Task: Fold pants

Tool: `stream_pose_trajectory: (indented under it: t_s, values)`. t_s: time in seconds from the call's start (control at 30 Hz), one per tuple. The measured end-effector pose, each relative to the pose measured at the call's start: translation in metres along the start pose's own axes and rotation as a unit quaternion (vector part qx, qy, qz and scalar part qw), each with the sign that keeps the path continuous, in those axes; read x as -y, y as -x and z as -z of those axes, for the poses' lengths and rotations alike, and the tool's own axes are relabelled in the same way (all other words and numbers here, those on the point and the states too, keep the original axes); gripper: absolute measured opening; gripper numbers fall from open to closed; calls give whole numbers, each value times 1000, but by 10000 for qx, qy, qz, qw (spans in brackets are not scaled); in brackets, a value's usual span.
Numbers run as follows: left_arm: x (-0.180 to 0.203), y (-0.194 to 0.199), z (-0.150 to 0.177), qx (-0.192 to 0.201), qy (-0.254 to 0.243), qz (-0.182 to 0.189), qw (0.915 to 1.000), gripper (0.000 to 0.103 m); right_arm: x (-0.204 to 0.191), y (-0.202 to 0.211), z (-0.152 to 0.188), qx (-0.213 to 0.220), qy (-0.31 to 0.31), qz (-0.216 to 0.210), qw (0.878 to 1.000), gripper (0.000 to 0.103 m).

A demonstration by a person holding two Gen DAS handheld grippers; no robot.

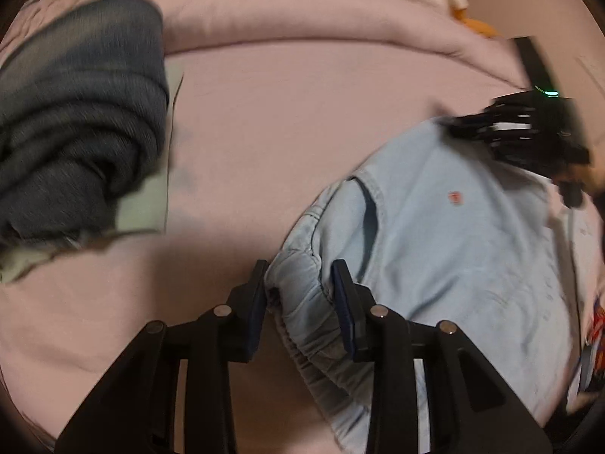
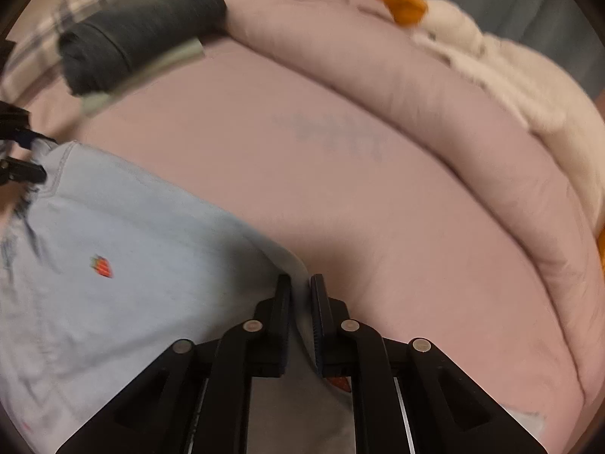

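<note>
Light blue pants (image 1: pixel 453 234) with a small red strawberry patch lie flat on the pink bed sheet (image 1: pixel 283 132). My left gripper (image 1: pixel 299 268) is shut on the bunched elastic waistband at the pants' near corner, and the cloth fills the gap between its pads. In the right wrist view the pants (image 2: pixel 132 234) spread to the left, and my right gripper (image 2: pixel 300 280) is shut on their edge, with a thin fold pinched between the narrow jaws. Each gripper shows in the other's view: the right gripper (image 1: pixel 453 125) at the far corner, the left gripper (image 2: pixel 34 155) at the left edge.
A stack of dark grey folded clothes (image 1: pixel 75 125) rests on a pale green cloth (image 1: pixel 143 204) at the left. A rolled pink duvet (image 2: pixel 416 94) runs along the back of the bed. A white plush toy (image 2: pixel 453 26) with an orange beak lies behind it.
</note>
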State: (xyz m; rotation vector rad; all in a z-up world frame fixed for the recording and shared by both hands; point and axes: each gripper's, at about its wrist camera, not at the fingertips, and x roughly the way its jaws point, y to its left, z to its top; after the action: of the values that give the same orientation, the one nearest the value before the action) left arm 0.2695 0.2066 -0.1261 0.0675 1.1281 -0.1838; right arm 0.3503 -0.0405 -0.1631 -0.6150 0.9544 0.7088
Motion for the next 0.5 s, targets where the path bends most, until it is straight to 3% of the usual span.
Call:
stream_pose_trajectory:
  t_s: [0.17,0.27,0.5]
  values:
    - [17,25,4,363,20,-179,9992,28,-7,12,-2,166,-151,301,9993,10]
    - [23,57,16,777,67,-126,9969,25,-11,47,6,531,-234,386,9976,9]
    - [47,118,67,1324,-185,-107,9910,21,-29,132,30,1210,-149,664,9903,9]
